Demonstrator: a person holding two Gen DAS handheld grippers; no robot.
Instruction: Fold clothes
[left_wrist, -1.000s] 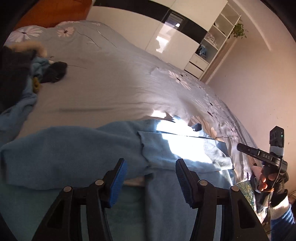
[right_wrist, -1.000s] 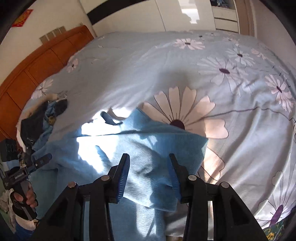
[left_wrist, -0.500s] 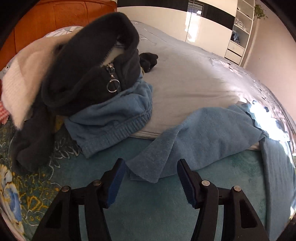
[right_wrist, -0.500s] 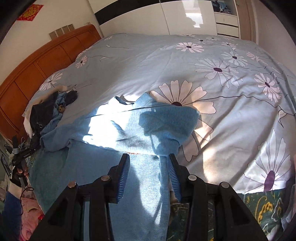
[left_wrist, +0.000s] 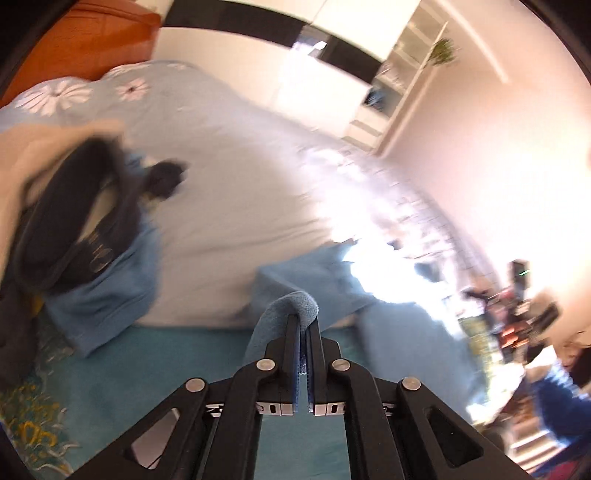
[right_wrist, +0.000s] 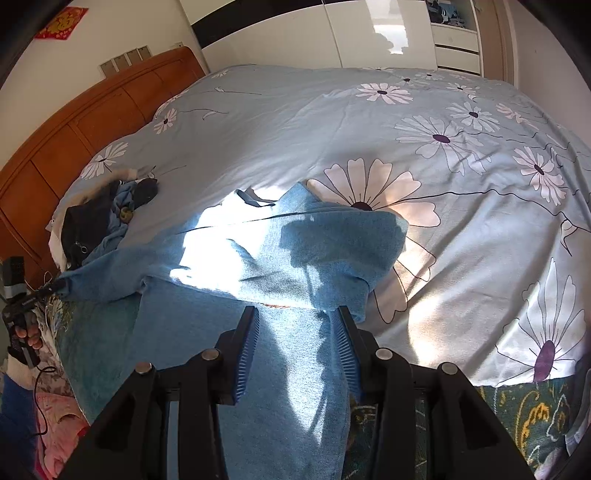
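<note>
The fold looks barely begun: the left gripper (left_wrist: 303, 325) pinches a sleeve end of the blue sweater (right_wrist: 325, 243) lying half-folded at the bed's (right_wrist: 461, 192) edge, while the right gripper (right_wrist: 297, 332) hovers wide open above it.

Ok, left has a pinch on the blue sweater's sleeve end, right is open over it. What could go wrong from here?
The left gripper holds only a small tuft of the blue sweater, so a pull may slip it free. That sleeve also runs up against the clothes pile, which could drag along. The right gripper holds nothing, so the body may shift.
</note>
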